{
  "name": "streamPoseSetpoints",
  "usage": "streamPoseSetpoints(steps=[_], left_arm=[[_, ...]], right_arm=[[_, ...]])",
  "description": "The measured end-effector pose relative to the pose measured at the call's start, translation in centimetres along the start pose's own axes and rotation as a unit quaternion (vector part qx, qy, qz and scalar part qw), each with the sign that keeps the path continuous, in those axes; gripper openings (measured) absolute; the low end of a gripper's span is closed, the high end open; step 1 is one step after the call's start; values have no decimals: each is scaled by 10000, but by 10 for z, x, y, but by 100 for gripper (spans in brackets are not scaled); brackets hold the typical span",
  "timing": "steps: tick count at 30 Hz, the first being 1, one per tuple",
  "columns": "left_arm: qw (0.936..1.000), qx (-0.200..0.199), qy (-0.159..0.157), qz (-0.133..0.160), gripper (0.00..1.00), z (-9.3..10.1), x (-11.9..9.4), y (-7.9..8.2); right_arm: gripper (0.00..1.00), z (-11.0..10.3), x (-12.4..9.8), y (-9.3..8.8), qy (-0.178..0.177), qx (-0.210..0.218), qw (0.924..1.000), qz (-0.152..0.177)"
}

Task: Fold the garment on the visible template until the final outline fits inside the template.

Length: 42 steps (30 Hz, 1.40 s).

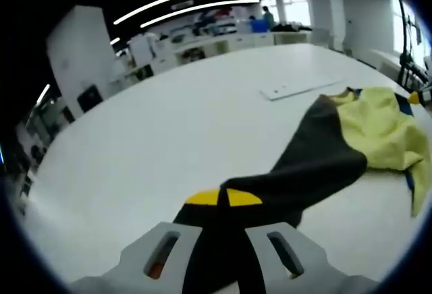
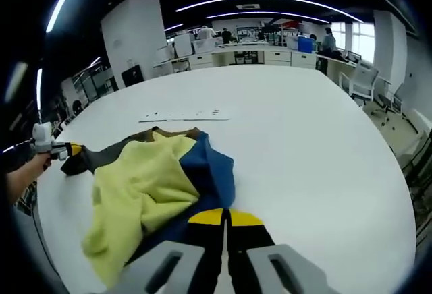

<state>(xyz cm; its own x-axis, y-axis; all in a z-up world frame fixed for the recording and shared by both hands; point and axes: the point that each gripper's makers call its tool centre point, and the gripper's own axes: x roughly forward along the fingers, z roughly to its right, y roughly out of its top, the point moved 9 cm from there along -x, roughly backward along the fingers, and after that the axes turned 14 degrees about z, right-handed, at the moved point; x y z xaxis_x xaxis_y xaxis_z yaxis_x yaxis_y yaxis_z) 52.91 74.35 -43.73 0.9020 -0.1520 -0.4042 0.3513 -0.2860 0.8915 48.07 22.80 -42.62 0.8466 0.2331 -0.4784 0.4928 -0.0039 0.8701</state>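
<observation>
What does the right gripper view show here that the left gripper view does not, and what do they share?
Right gripper view alone: the garment's blue panel spread wide, the left tool at the far left holding a dark sleeve end, and office chairs beside the table.

Left gripper view alone: a long dark sleeve running from its own tool up to the yellow body.

Both: the yellow, dark and blue garment, the white table, a flat white sheet lying beyond the garment, and each view's own tool, here the right tool, shut on cloth with a yellow band.
</observation>
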Motion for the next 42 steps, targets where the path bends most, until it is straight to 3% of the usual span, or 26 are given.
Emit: streamPoseSetpoints(steps=[6, 8, 12, 19, 21, 25, 32, 40, 42], left_arm=[[9999, 37, 60, -79, 0, -6, 5, -2], [9998, 93, 107, -101, 0, -8, 6, -2], [9998, 110, 91, -113, 0, -11, 8, -2], [9996, 288, -48, 20, 0, -6, 9, 4], [9986, 512, -90, 27, 1, -5, 7, 6], [9989, 349, -270, 161, 13, 1, 1, 9], [9960, 254, -754, 407, 29, 24, -13, 11], [9884, 91, -1369, 658, 43, 65, -31, 15], [9860, -129, -1503, 717, 44, 74, -35, 16]], right_arm=[[0, 13, -1, 2, -147, -78, 9999, -24], [0, 25, -5, 5, -441, -558, 9974, -87], [0, 34, -11, 10, -451, -84, 9989, 30], [0, 14, -12, 0, -181, -19, 9998, 56], [0, 10, -12, -2, -162, -4, 9998, 61], [6, 1, -14, -4, -82, 78, 9999, 70], [21, -6, -14, -7, 81, 100, 9999, 113], [28, -13, -16, -22, 137, 189, 9997, 30], [29, -15, -16, -24, 136, 234, 9996, 69]])
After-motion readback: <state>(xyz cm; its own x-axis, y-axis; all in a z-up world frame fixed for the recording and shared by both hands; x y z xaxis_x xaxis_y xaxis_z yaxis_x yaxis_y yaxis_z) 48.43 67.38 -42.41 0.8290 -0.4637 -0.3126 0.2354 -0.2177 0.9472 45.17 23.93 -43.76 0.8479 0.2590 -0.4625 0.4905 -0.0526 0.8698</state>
